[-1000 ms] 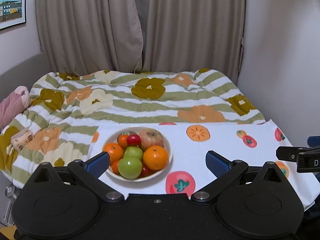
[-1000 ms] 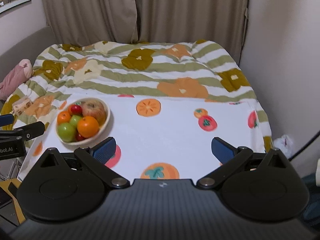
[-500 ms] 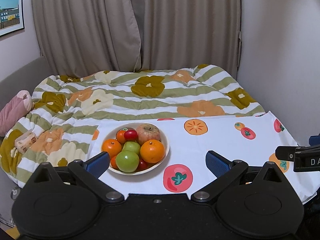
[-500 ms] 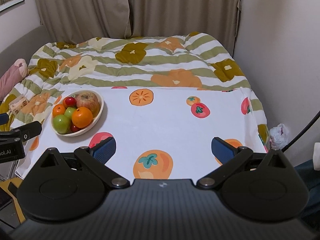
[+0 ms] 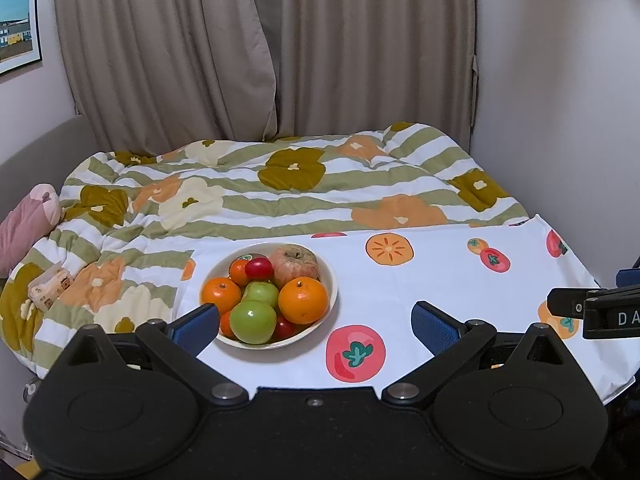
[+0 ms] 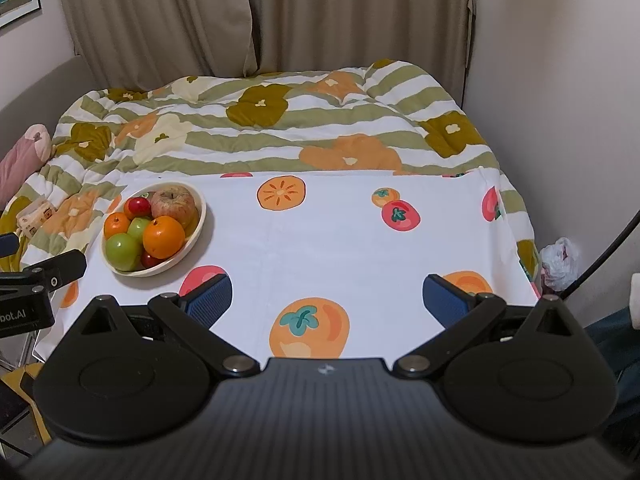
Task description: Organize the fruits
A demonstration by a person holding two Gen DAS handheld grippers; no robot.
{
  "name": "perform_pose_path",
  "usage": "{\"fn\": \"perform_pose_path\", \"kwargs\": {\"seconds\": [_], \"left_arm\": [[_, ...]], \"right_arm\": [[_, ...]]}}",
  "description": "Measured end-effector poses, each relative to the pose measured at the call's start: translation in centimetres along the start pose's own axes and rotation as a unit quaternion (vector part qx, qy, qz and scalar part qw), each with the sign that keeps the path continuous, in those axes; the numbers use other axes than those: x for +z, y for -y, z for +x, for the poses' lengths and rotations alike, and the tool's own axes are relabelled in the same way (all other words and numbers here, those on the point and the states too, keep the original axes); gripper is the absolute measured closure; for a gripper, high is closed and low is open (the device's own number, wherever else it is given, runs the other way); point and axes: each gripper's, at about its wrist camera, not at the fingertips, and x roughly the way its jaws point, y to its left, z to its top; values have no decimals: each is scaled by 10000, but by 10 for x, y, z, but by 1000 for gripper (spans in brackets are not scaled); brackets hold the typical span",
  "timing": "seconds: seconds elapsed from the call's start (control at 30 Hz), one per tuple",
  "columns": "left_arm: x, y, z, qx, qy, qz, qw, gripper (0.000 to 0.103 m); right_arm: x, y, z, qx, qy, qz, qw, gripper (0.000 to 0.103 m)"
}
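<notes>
A cream bowl (image 5: pixel 330 280) (image 6: pixel 200 216) heaped with several fruits stands on the left of a white fruit-print cloth (image 5: pixel 432 280) (image 6: pixel 340 240). On top lie a big orange (image 5: pixel 303 300) (image 6: pixel 164 237), a green apple (image 5: pixel 253 321) (image 6: pixel 122 251), a reddish apple (image 5: pixel 294 265) (image 6: pixel 173 202) and a small red fruit (image 5: pixel 259 268). My left gripper (image 5: pixel 316 322) hangs open just in front of the bowl, nothing between its blue pads. Over the cloth's bare front middle my right gripper (image 6: pixel 327 298) is open and empty, well to the right of the bowl.
The cloth lies on a bed with a striped flower quilt (image 5: pixel 280 196) (image 6: pixel 280 128). Curtains (image 5: pixel 260 48) and walls close in the back and right. A pink cushion (image 5: pixel 24 228) and a small packet (image 5: pixel 50 284) lie at the left; a plastic bag (image 6: pixel 560 260) sits right of the bed.
Both grippers have drawn back and lifted a little, so the bowl sits higher in both views and more cloth shows. Both jaws stay open. The fruit has not moved.
</notes>
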Motion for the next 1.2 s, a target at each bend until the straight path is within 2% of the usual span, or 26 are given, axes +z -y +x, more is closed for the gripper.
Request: {"fn": "perform_pose_path", "kwargs": {"seconds": [1.2], "left_arm": [[1, -2, 5, -84, 17, -14, 10000, 0]], "right_arm": [[-1, -1, 7, -71, -18, 99, 9999, 0]]}}
